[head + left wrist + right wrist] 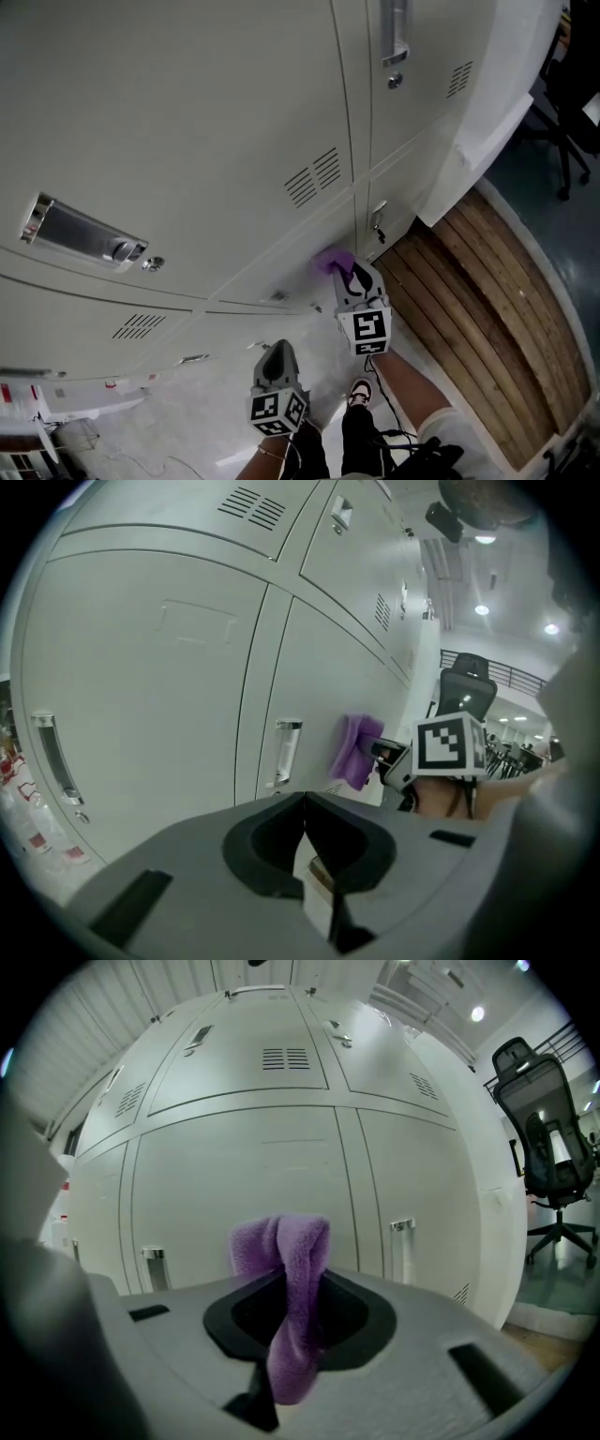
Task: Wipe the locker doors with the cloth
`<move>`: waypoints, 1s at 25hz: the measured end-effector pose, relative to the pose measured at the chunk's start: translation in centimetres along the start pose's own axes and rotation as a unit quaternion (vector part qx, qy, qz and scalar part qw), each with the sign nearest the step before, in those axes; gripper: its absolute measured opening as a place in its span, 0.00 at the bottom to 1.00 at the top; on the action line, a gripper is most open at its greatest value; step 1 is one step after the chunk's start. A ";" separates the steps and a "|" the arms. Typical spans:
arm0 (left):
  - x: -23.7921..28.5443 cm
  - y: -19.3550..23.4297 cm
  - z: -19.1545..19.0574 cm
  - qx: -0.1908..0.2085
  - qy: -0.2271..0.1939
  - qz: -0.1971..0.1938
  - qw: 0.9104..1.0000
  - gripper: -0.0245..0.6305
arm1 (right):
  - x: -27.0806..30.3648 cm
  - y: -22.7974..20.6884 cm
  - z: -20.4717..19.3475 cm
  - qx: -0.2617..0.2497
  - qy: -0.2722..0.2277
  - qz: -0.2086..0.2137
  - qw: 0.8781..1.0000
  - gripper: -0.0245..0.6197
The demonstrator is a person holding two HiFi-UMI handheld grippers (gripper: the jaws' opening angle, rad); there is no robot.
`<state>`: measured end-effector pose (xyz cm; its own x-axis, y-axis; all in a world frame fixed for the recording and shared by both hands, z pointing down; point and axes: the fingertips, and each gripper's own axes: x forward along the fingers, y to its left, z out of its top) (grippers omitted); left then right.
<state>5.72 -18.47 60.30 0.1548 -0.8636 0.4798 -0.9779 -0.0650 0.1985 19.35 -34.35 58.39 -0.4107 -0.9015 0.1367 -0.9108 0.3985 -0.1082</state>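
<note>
Cloth of purple fleece [292, 1269] sat pinched in the right hand-held gripper [352, 277], at grey metal locker doors [187, 141]. Left hand-held gripper [303, 836] was closed, empty.

cloth [330, 260] half hidden behind right gripper [353, 275]; chair [574, 86] cut off by head view's right edge; red labels [37, 840] low on lockers [159, 667] too blurred to read
</note>
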 end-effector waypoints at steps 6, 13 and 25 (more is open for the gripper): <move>0.6 -0.6 -0.3 0.003 0.008 -0.005 1.000 0.05 | 0.4 -3.8 0.5 0.008 -0.002 -0.039 0.999 0.15; 0.7 -1.2 -0.3 0.008 0.010 -0.015 1.000 0.05 | 0.6 -7.3 0.2 0.014 0.010 -0.087 0.996 0.15; -1.9 1.1 -1.2 -0.005 0.009 -0.012 1.000 0.05 | -3.3 -4.9 -0.2 0.011 0.009 -0.103 0.995 0.14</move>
<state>4.49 -16.32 60.65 0.1807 -0.8522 0.4909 -0.9725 -0.0803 0.2186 25.19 -33.32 58.66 -0.2169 -0.9603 0.1755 -0.9744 0.2022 -0.0979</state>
